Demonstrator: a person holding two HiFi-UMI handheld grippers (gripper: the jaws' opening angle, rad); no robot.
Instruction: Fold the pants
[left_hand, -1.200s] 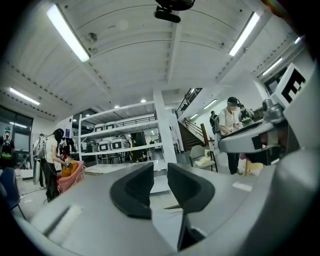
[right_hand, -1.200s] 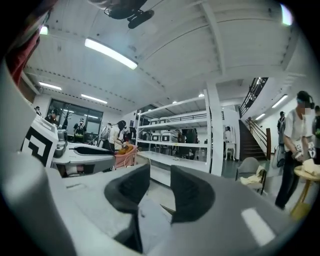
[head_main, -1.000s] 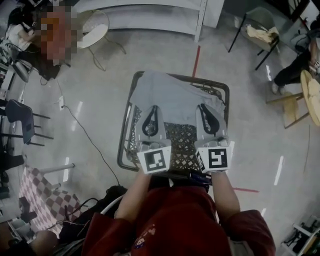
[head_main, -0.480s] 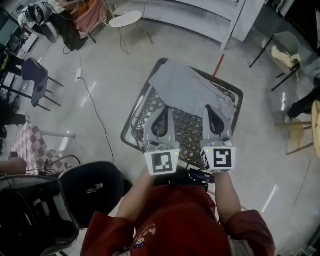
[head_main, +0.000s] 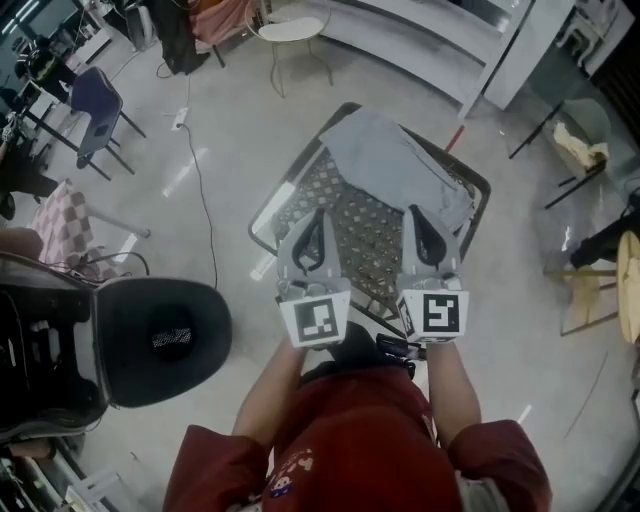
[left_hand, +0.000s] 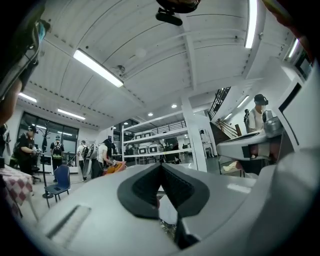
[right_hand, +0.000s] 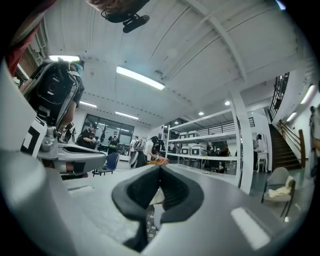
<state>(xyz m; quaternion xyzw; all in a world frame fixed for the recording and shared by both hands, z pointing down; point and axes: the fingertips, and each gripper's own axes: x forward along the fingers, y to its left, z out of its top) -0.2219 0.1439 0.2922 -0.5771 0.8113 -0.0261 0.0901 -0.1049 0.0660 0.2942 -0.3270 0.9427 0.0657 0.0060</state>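
1. Left gripper (head_main: 320, 215) (left_hand: 161, 166): the jaws are fully together, pad against pad. No cloth sits between them.
2. Right gripper (right_hand: 160, 167) (head_main: 417, 212): the jaws are likewise fully together and hold nothing.
3. Both grippers are held side by side, pointing away from the person over the near half of the wire basket (head_main: 362, 230).
4. The pants (head_main: 395, 170), grey, lie on the far half of the basket, beyond both gripper tips.
   - In the head view, the right gripper's tip reaches the near edge of the cloth. Whether it touches cannot be told.
   - The left gripper's tip stops short of the cloth, over bare mesh.
5. Orientation: the long axis of the pants runs along the basket's far edge, from the far corner to the right corner. 1 end covers the far corner and the other end bunches at the right corner. Which end is the waist cannot be told.
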